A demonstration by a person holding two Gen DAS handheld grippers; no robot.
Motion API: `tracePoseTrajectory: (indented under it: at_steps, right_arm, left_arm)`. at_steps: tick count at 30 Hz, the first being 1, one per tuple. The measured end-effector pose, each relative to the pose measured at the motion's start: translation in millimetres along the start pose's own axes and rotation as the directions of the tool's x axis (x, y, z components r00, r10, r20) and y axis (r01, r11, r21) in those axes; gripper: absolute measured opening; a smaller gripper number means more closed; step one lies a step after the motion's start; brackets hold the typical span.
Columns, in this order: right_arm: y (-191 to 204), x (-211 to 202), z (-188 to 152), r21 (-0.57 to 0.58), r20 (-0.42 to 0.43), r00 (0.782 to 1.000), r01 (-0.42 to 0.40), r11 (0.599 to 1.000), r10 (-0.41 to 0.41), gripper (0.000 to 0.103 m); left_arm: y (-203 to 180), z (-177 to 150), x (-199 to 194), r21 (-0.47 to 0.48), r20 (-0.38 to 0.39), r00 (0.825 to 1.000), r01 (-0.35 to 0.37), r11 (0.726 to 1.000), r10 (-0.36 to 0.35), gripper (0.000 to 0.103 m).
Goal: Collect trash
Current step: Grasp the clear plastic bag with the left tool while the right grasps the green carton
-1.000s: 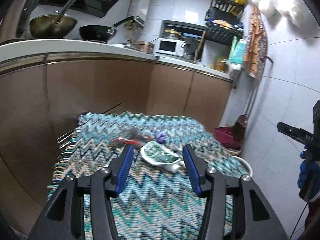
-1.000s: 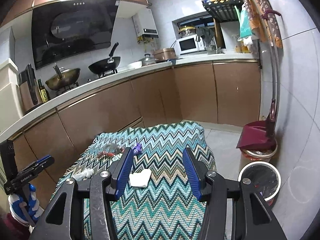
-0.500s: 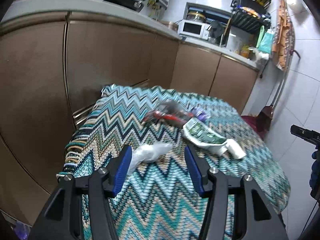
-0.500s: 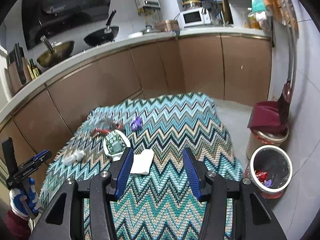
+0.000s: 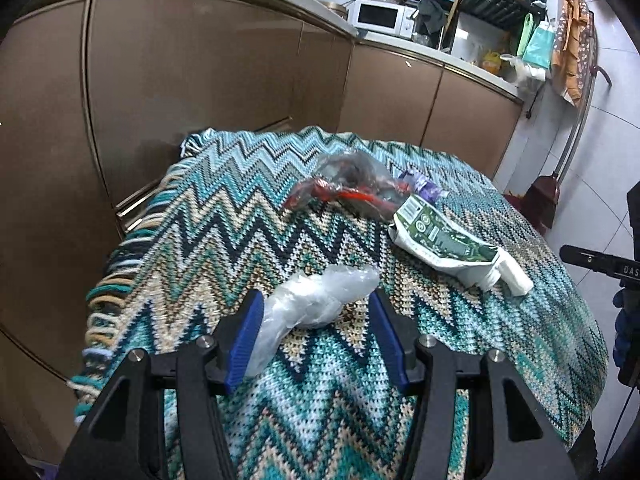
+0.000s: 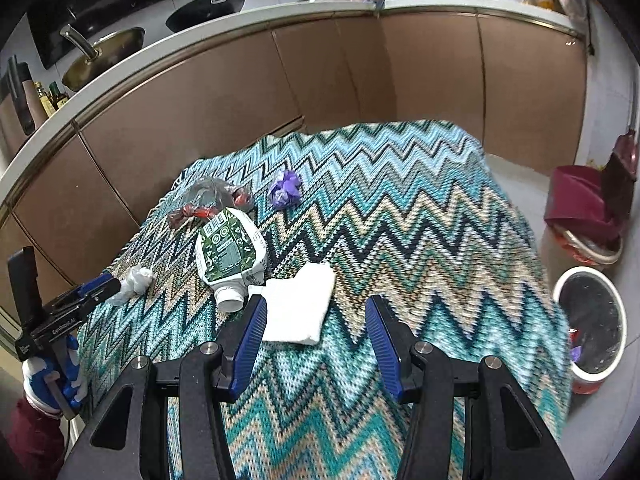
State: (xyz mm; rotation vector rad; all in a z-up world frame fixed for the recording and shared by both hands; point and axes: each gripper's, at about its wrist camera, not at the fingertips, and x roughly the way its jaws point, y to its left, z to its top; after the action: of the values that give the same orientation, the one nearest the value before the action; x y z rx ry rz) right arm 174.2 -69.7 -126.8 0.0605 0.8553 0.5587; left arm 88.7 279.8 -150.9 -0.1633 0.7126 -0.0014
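Pickup approach: left gripper (image 5: 316,336) jaws apart around the clear plastic wad (image 5: 316,300); right gripper (image 6: 316,336) jaws apart at the white napkin (image 6: 298,308); next, each likely closes.

I see a knitted zigzag cloth (image 5: 280,236), a crinkly clear plastic wad (image 5: 316,300) and, probably, a soft paper napkin (image 6: 298,306).

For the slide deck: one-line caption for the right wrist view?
Open right gripper poised over a folded white napkin on the zigzag knit tablecloth, beside a crushed green-and-white pouch.
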Motion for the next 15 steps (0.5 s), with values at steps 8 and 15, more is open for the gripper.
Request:
tracePoseTrajectory:
  at_steps: [8, 15]
  right_arm:
    - [-1, 32, -1, -0.004, -0.051, 0.998, -0.022, 1.0, 0.022, 0.048]
    - [10, 43, 17, -0.017, -0.036, 0.996, -0.087, 0.996, 0.086, 0.048]
  left_arm:
    - [7, -2, 13, -0.04, -0.022, 1.0, 0.005, 0.999, -0.005, 0.052]
    - [10, -2, 22, -0.058, -0.045, 0.999, 0.013, 0.998, -0.015, 0.052]
